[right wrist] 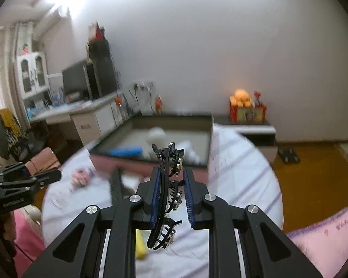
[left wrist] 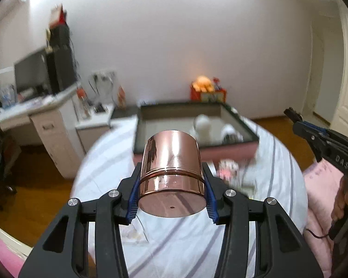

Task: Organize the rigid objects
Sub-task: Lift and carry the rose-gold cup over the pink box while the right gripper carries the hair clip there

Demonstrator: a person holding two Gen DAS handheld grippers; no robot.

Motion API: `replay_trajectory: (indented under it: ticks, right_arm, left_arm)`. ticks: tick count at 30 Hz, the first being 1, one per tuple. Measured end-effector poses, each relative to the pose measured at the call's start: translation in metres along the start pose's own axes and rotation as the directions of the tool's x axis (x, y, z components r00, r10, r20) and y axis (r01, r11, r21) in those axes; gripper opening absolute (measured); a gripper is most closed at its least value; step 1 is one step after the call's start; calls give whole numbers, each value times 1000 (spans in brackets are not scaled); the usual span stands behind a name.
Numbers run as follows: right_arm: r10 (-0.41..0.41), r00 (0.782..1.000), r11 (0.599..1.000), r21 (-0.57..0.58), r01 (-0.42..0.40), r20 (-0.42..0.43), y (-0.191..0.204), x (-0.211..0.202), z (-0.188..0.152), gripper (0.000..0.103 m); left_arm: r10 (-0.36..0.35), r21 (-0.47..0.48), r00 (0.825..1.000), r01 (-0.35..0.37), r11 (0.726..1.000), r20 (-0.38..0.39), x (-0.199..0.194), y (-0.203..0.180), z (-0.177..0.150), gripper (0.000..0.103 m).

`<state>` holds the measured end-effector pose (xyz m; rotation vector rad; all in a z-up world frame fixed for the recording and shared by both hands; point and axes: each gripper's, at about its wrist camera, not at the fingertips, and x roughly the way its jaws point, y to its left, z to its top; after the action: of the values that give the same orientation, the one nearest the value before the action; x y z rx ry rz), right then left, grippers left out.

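Above the bed [left wrist: 278, 162], left gripper [left wrist: 171, 192] clamps a cup [left wrist: 171, 162]; right gripper [right wrist: 172, 197] grips a hair clip [right wrist: 168, 199], apparently against one finger, so it may slip.

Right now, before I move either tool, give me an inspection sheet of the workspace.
Surface: bed with striped sheet.
Job's things: copper cup clamped in left tool; black hair clip between the fingers of right tool, whose jaws stand slightly apart; dark tray ahead holds white items and a blue one.
Clutter: pink patterned item, yellow object.
Cables: thin dark cable at right tool's handle.
Surroundings: desk with monitor, orange toy box.
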<state>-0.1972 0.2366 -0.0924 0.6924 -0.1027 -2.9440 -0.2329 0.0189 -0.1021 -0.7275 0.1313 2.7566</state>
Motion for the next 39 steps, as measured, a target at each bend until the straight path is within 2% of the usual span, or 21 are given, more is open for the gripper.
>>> replay_trajectory:
  ticks: [3,6,12,15,17,22,27,34,39]
  right_arm:
    - [-22,996,998,-49,26,91,16,-18,17,19]
    - [-2,989,997,-76,13,145,30,-26,33,19]
    - [30,984,994,-109,-11,175,43,-29,50,19]
    - [28,979,993,-115,-5,200,44,-29,56,19]
    - [28,977,993,-117,-3,210,45,-26,59,19]
    - [30,977,993,-122,-4,211,44,-11,68,19]
    - [31,983,991,-133,-7,181,39,16,75,19]
    - [1,994,993,-114,12,108,19,67,74,20]
    - [-46,999,994,-102,46,8,0,116,65,20]
  left_arm:
    - [20,0,998,-20,1000,52,-14,0,18,47]
    - [31,0,996,-31,1000,86,-21,2,31,47]
    - [85,-25,983,-82,996,165,-34,10,50,47]
    - [146,-55,964,-137,989,223,-40,18,57,47]
    - [159,-61,959,-148,987,237,-39,21,61,47]
    - [162,-53,962,-154,987,219,-16,26,71,47]
    - [149,-22,973,-147,989,178,20,23,80,47]
    - [65,32,997,-67,997,45,106,10,80,47]
    - [22,52,999,-20,998,-47,163,-4,73,47]
